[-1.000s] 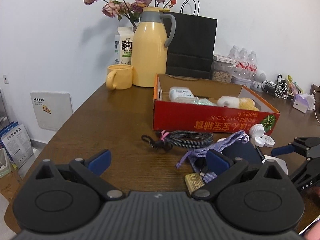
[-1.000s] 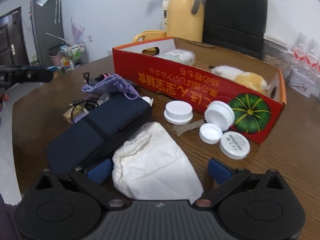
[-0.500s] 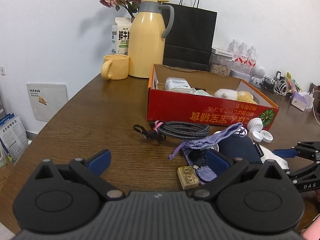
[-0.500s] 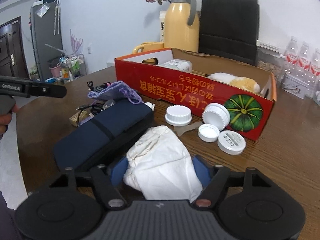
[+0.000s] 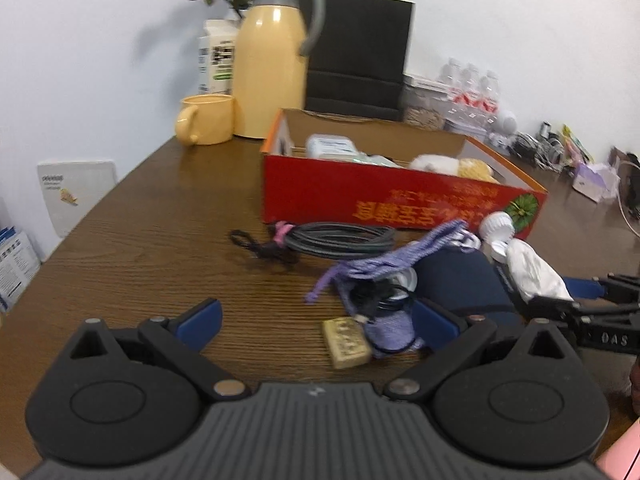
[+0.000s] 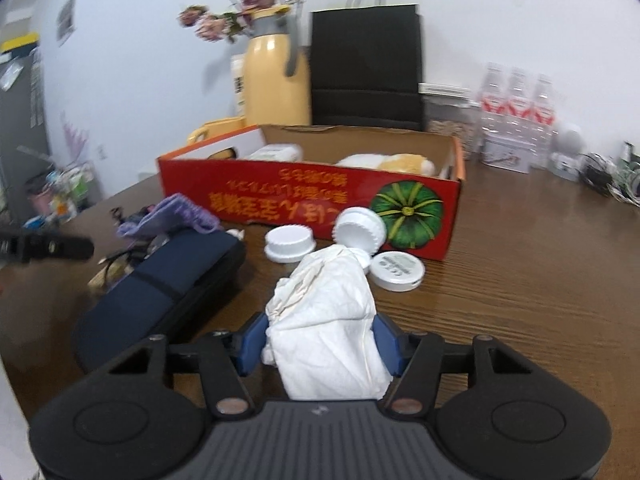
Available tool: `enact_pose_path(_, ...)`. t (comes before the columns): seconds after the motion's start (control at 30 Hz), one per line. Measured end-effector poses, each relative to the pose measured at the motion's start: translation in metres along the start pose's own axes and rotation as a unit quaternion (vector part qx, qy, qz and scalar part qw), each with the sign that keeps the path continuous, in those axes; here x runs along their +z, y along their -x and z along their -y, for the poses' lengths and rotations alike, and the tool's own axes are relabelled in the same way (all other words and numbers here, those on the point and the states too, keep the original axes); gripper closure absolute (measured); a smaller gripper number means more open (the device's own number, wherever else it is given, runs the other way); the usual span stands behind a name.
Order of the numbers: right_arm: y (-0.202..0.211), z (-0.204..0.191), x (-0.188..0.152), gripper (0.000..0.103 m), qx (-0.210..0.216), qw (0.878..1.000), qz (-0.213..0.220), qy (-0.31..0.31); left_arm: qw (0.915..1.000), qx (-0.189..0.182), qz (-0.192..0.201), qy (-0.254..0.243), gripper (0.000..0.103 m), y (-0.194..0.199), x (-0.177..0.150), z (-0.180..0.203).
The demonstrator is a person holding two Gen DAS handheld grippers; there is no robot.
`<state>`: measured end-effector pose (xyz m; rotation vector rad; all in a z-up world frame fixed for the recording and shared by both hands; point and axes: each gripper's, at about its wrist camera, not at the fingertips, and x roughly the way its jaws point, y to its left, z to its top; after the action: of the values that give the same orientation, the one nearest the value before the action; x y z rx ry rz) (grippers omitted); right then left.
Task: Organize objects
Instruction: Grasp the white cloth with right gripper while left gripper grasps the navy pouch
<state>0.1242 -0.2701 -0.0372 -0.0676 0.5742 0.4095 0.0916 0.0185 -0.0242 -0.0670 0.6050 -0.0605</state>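
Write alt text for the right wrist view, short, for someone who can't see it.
The right tool is closing its blue pads on a crumpled white cloth that sits between them over a dark wooden table. Beyond lie white lids, a navy pouch and an open red cardboard box. A yellow jug and a black paper bag stand behind.

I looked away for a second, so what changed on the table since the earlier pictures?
The right hand-held gripper went from wide open around the white crumpled cloth to pinching it; its jaws are closing on it, and the cloth now stands bunched upward. The left hand-held gripper stayed open and empty. The red box, white lids and navy pouch stayed put.
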Motion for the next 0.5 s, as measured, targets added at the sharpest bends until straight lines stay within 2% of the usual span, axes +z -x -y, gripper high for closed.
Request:
enact_pose_path(0.03, 0.000, 0.000, -0.001, 0.046, -0.004, 1.000, 0.003, -0.004, 1.0000, 0.001, 0.001, -0.007, 0.001, -0.002, -0.001, 0.005)
enact_pose_path(0.13, 0.001, -0.003, -0.002, 0.046, -0.015, 1.000, 0.006, -0.005, 0.9996, 0.006, 0.006, -0.029, 0.015, -0.009, -0.002, 0.016)
enact_pose_path(0.2, 0.001, -0.003, -0.002, 0.046, -0.016, 1.000, 0.006, -0.006, 0.9995, 0.000, 0.004, -0.032, 0.034, -0.013, -0.001, 0.019)
enact_pose_path(0.23, 0.002, -0.003, -0.003, 0.046, -0.015, 1.000, 0.006, -0.007, 0.9995, -0.006, 0.002, -0.033, 0.039, -0.015, -0.001, 0.020)
enact_pose_path(0.3, 0.002, -0.002, -0.003, 0.046, -0.013, 1.000, 0.007, -0.010, 0.9993, -0.015, 0.001, -0.035, 0.057, -0.017, -0.001, 0.021)
enact_pose_path(0.33, 0.003, -0.001, -0.003, 0.046, -0.010, 1.000, 0.009, -0.012, 0.9992, -0.019, 0.001, -0.036, 0.061, -0.019, -0.001, 0.022)
enact_pose_path(0.4, 0.004, 0.000, -0.004, 0.046, -0.007, 1.000, 0.012, -0.016, 0.9990, -0.032, 0.000, -0.032, 0.079, -0.020, -0.002, 0.022)
enact_pose_path(0.47, 0.004, 0.001, -0.004, 0.046, -0.006, 1.000, 0.012, -0.017, 0.9985, -0.047, 0.003, -0.027, 0.089, -0.018, -0.002, 0.021)
enact_pose_path(0.5, 0.004, 0.001, -0.004, 0.046, -0.005, 1.000, 0.012, -0.017, 0.9985, -0.047, 0.006, -0.028, 0.090, -0.017, -0.002, 0.020)
